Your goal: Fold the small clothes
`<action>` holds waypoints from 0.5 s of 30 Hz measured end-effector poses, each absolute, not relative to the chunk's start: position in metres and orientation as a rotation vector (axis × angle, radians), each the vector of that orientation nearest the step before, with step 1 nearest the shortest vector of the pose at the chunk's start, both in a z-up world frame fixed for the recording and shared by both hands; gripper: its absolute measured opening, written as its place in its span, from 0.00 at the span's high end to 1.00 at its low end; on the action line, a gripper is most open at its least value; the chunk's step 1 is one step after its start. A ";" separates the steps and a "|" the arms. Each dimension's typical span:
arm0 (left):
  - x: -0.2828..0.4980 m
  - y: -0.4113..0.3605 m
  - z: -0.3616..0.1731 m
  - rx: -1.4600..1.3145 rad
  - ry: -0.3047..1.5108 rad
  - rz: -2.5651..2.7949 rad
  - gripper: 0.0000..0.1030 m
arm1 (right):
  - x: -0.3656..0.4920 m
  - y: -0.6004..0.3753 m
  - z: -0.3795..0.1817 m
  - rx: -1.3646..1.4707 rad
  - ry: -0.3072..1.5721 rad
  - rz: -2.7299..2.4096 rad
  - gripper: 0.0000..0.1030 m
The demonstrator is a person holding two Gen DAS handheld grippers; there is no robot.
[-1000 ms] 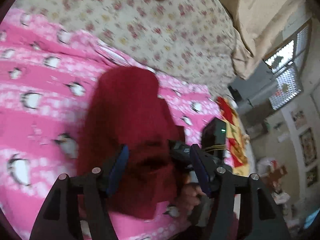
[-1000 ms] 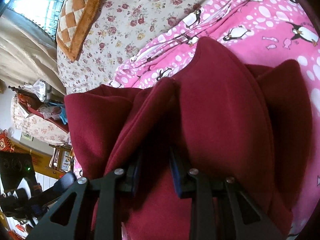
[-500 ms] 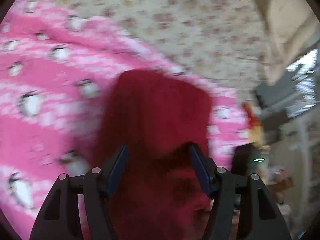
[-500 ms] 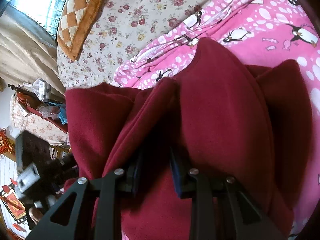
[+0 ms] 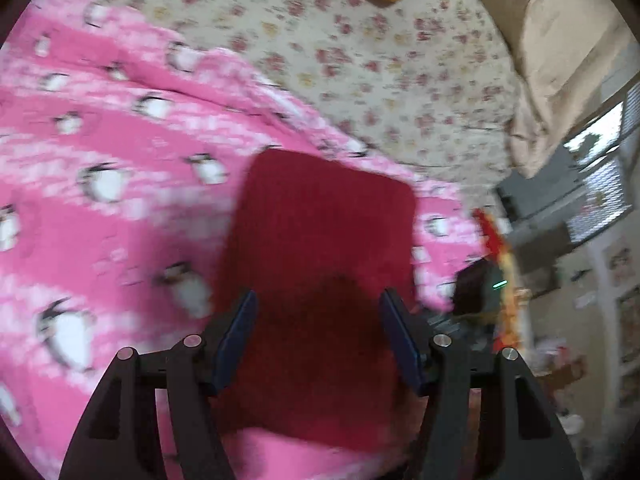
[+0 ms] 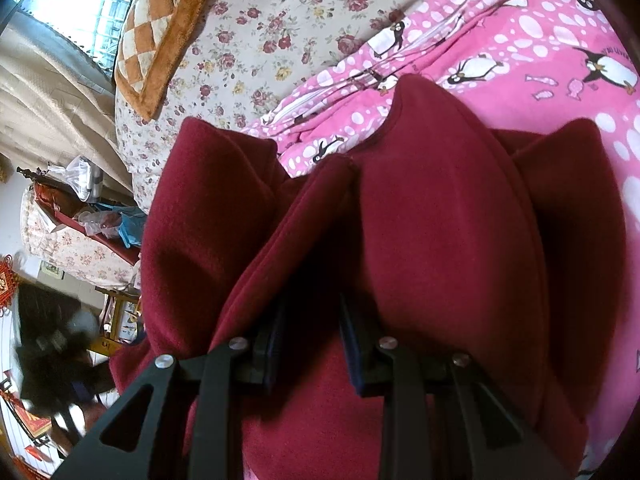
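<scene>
A dark red fleece garment (image 5: 320, 248) lies on a pink penguin blanket (image 5: 100, 200). My left gripper (image 5: 318, 320) is open and empty, its fingers spread over the near part of the garment. In the right wrist view my right gripper (image 6: 310, 332) is shut on a raised fold of the red garment (image 6: 440, 220), which bunches up around the fingers. The left gripper (image 6: 52, 344) shows blurred at the lower left of that view.
A floral bedsheet (image 5: 360, 60) lies beyond the blanket, with an orange checked cushion (image 6: 156, 36) on it. Beige curtains (image 5: 560, 40) and a window are at the bed's far side. Cluttered shelves (image 6: 80, 216) stand beside the bed.
My left gripper has swung and pulled back over the garment, which now looks flatter and squarer. The right gripper keeps its hold and has not moved.
</scene>
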State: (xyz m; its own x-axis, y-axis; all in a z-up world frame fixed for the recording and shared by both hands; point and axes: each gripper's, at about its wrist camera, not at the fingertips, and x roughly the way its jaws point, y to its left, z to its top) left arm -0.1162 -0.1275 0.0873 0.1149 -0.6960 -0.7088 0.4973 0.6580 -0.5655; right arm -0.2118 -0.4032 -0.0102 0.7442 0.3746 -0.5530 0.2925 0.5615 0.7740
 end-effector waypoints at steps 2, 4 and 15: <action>-0.126 -0.120 0.079 -0.167 1.144 -0.842 0.59 | -0.212 -0.403 -0.010 0.996 0.761 0.053 0.73; -0.137 -0.121 0.067 -0.133 1.161 -0.846 0.59 | -0.212 -0.402 -0.010 0.988 0.755 0.051 0.73; -0.173 -0.144 0.059 0.032 1.034 -0.902 0.59 | -0.216 -0.399 -0.010 0.934 0.713 0.050 0.73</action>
